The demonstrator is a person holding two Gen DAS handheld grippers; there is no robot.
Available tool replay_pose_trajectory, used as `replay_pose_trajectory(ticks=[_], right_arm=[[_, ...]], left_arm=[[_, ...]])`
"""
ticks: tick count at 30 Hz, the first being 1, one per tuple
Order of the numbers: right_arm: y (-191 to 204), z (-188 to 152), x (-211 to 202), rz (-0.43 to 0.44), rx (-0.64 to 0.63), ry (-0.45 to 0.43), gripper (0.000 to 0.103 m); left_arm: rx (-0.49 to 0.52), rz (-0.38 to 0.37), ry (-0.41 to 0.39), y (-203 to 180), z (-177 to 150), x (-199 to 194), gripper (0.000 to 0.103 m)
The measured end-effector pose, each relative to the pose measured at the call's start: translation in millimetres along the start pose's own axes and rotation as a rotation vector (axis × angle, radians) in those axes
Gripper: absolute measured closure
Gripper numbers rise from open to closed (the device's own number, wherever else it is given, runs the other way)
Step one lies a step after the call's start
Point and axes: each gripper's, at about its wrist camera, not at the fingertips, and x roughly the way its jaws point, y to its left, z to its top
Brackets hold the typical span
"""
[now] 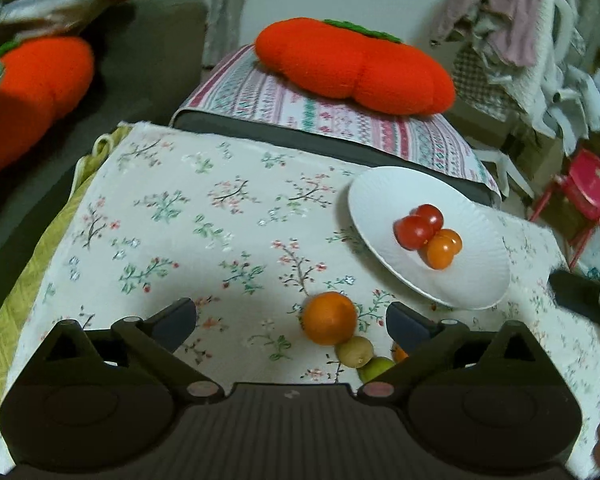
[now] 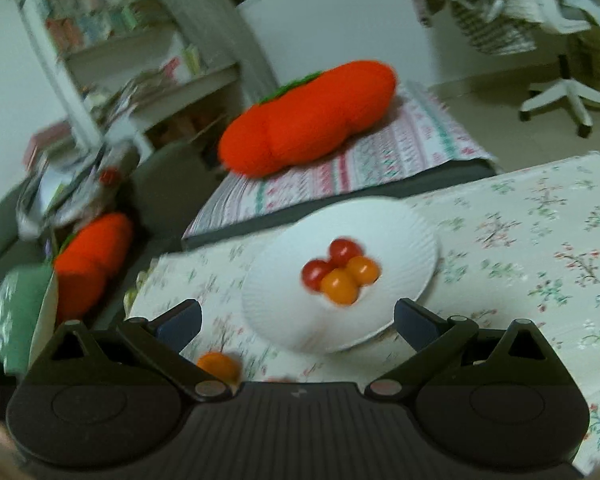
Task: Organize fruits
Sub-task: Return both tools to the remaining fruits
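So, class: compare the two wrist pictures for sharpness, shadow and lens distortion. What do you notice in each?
Left wrist view: mostly sharp on the orange and white plate, blurred only at the upper left; a soft shadow lies on the floral cloth ahead of the fingers. Right wrist view: smeared throughout, the plate and small tomatoes soft-edged. Both bend at the edges, fisheye style.

Glossy tomatoes (image 1: 418, 226) sit on a ribbed white plate (image 1: 384, 196) over matt floral cloth (image 1: 204, 216).

The plate (image 1: 384, 196) sits near the bench's (image 1: 180, 240) far right corner with four small fruits (image 1: 428, 236) bunched touching in it, and a few more fruits (image 1: 330, 318) lined up just beside its near rim.
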Motion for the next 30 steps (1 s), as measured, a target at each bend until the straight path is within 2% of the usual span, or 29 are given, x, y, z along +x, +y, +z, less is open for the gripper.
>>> replay_pose_trajectory(ticks=[3, 9, 11, 16, 22, 27, 30], right_arm=[[18.1, -8.1, 6.4, 0.037, -0.091, 0.058, 0.000], [42.8, -25.1, 18.2, 0.007, -0.228, 0.142, 0.000], [44.3, -27.9, 24.4, -0.008, -0.228, 0.170, 0.001], [44.2, -32.0, 27.0, -0.016, -0.217, 0.210, 0.005], [42.2, -36.9, 30.1, -0.074, -0.199, 0.243, 0.017], [35.4, -38.6, 34.5, -0.111, -0.168, 0.253, 0.022], [35.5, -39.2, 35.9, -0.114, -0.163, 0.250, 0.023]], left_arm=[[0.005, 0.013, 0.003, 1.3, -0.5, 0.1, 0.015], [0.062, 0.048, 0.011, 1.8, -7.6, 18.4, 0.015], [0.065, 0.065, 0.003, 4.1, -9.3, 22.0, 0.015], [0.062, 0.042, -0.014, 2.2, -9.0, 22.3, 0.015], [0.059, 0.028, -0.022, -0.8, -8.0, 29.7, 0.016], [0.070, 0.014, -0.027, -6.5, -7.9, 34.1, 0.016], [0.104, 0.013, -0.029, -13.2, -9.6, 37.8, 0.020]])
